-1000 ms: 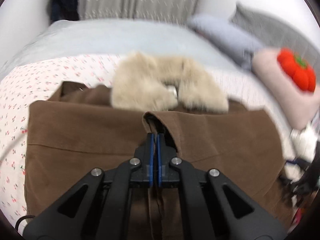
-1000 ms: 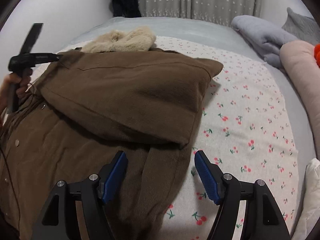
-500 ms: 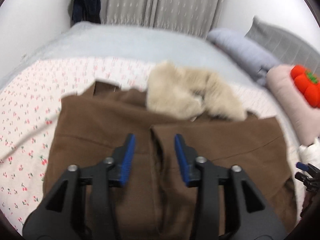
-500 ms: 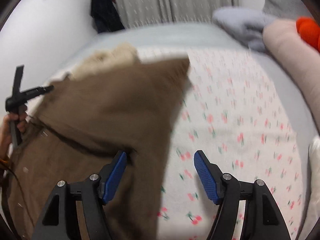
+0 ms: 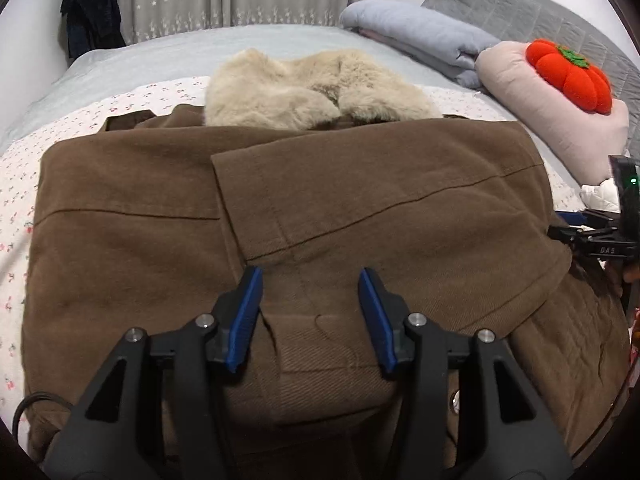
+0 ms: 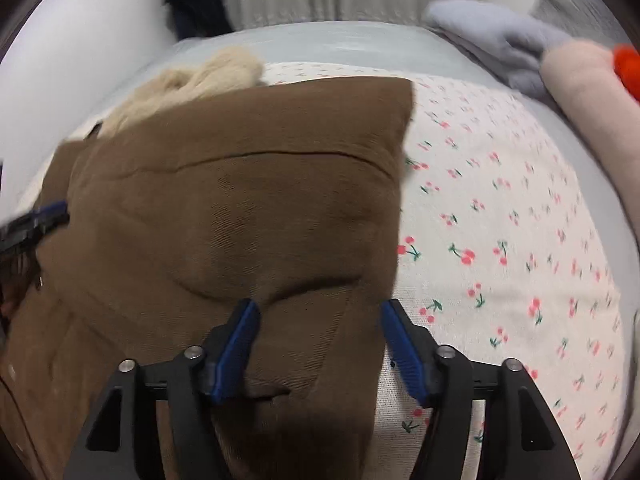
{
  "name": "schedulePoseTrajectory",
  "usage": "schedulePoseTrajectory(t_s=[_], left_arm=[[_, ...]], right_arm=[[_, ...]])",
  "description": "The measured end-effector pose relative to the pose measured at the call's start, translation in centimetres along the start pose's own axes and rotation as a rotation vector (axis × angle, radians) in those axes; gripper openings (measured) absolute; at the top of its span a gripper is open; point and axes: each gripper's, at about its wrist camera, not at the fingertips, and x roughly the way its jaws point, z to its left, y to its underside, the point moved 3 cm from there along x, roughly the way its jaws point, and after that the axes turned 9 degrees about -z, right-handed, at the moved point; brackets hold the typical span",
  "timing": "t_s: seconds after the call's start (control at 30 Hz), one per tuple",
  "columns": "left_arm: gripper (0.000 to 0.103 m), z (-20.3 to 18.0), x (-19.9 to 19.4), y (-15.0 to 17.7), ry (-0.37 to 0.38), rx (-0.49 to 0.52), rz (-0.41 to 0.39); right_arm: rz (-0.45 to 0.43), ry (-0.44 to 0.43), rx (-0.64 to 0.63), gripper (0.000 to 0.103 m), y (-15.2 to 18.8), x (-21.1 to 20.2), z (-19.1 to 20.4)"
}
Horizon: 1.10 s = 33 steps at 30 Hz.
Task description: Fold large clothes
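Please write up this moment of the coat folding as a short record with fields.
surface: bed with a cherry-print sheet
garment: brown coat, sleeves folded across its front
collar: beige fur collar at the far end
left gripper: jaws opening, above the coat's middle, gripping nothing
right gripper: jaws closing, straddling the coat's right edge, pads not pressing on it
beside the bed's head: folded grey blanket, pink pillow with an orange pumpkin cushion on it

The left tongs (image 5: 310, 312) hang over the folded brown coat (image 5: 360, 208), jaws opening, pads clear of the cloth.
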Motion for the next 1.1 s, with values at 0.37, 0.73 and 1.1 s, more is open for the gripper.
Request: schedulePoseTrajectory(t_s=[0.37,0.73,1.1], left_arm=[[0.081,-0.4,-10.4,0.5,-0.039,-0.041,-0.030],[0.093,1.4,-23.5,6.5,-0.107,-0.059,-0.043],[0.095,3.7,-31.6,16.3,-0.144,-0.134,-0.061]], right_arm=[[-0.079,0.034,-0.036,0.078,1.4,-10.0,2.1],[-0.128,0.023,-0.122,0.084,7.6,-20.8,3.4],[-0.080,-0.045,-0.121,0.084,20.9,-27.9,4.0]])
